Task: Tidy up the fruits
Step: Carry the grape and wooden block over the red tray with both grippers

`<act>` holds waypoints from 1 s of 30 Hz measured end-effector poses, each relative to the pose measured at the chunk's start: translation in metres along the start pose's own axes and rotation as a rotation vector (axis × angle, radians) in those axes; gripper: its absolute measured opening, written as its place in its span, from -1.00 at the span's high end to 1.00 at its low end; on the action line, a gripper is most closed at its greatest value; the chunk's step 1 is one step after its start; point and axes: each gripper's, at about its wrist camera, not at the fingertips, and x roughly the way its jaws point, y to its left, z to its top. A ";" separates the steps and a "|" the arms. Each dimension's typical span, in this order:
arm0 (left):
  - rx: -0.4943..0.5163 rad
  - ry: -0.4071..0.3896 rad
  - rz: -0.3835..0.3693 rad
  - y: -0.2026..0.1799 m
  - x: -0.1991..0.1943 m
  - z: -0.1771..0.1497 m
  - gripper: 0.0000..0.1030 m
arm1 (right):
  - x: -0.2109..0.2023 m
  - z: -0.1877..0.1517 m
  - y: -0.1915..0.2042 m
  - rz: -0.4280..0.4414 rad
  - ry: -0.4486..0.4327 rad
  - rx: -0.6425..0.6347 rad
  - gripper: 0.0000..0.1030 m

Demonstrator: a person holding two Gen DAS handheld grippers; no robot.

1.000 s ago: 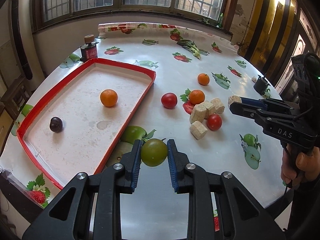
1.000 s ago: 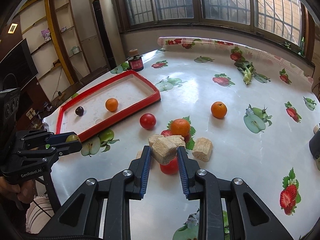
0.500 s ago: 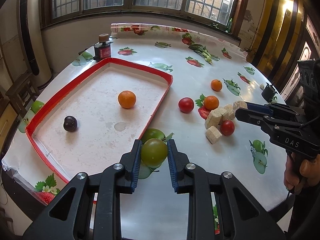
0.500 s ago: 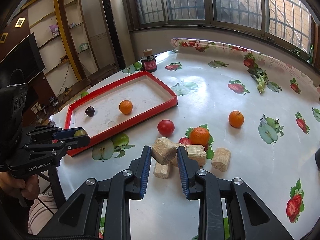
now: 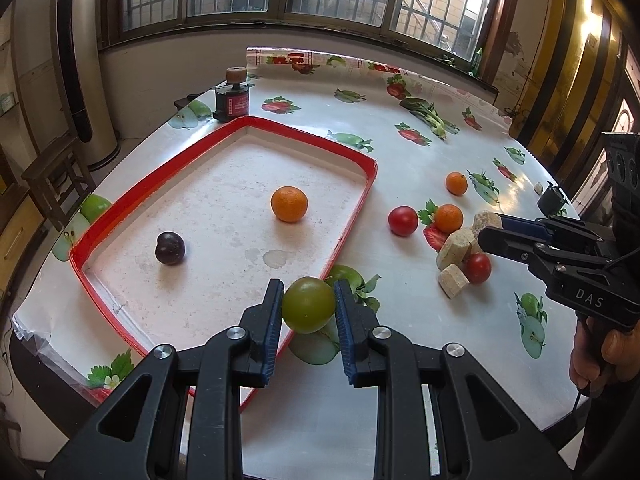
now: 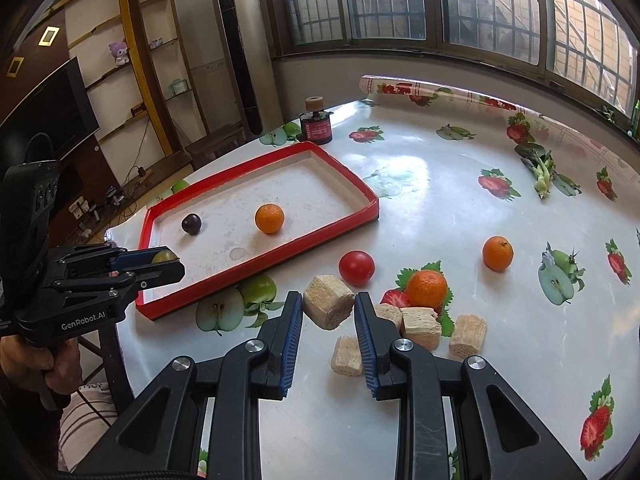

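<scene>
My left gripper [image 5: 308, 310] is shut on a green tomato [image 5: 309, 304] and holds it above the near right edge of the red-rimmed tray [image 5: 352, 152]. The tray holds an orange [image 5: 289, 203] and a dark plum [image 5: 170, 247]. My right gripper [image 6: 328, 316] is shut on a tan cork block [image 6: 328, 306], lifted above the table. On the table lie a red tomato [image 6: 356, 267], two oranges [image 6: 427, 289] [image 6: 497, 253] and several cork blocks [image 6: 420, 322]. A second red tomato [image 5: 478, 267] shows in the left wrist view.
A small red-labelled jar [image 5: 232, 98] stands beyond the tray's far corner. Leafy greens [image 5: 430, 118] lie at the back of the table. A small dark object [image 5: 552, 200] sits near the right edge. The tablecloth has printed fruit pictures.
My left gripper has carried the green tomato up and left, over the tray's edge. My right gripper has lifted the cork block away from the pile and moved left.
</scene>
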 end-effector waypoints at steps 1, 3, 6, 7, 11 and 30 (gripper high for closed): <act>-0.003 -0.001 0.004 0.002 0.000 0.000 0.56 | 0.001 0.001 0.001 0.003 0.001 -0.001 0.47; -0.006 -0.001 0.017 0.005 0.002 0.001 0.56 | 0.004 0.003 0.002 0.006 0.001 -0.002 0.47; -0.010 -0.001 0.035 0.010 0.004 0.002 0.56 | 0.009 0.006 0.005 0.018 0.004 -0.005 0.47; -0.012 -0.001 0.039 0.011 0.004 0.003 0.56 | 0.011 0.007 0.006 0.020 0.005 -0.006 0.47; -0.027 0.000 0.048 0.020 0.005 0.005 0.56 | 0.019 0.012 0.010 0.039 0.010 -0.009 0.47; -0.118 0.049 0.060 0.058 0.044 0.023 0.56 | 0.116 0.083 0.009 0.098 0.081 0.072 0.47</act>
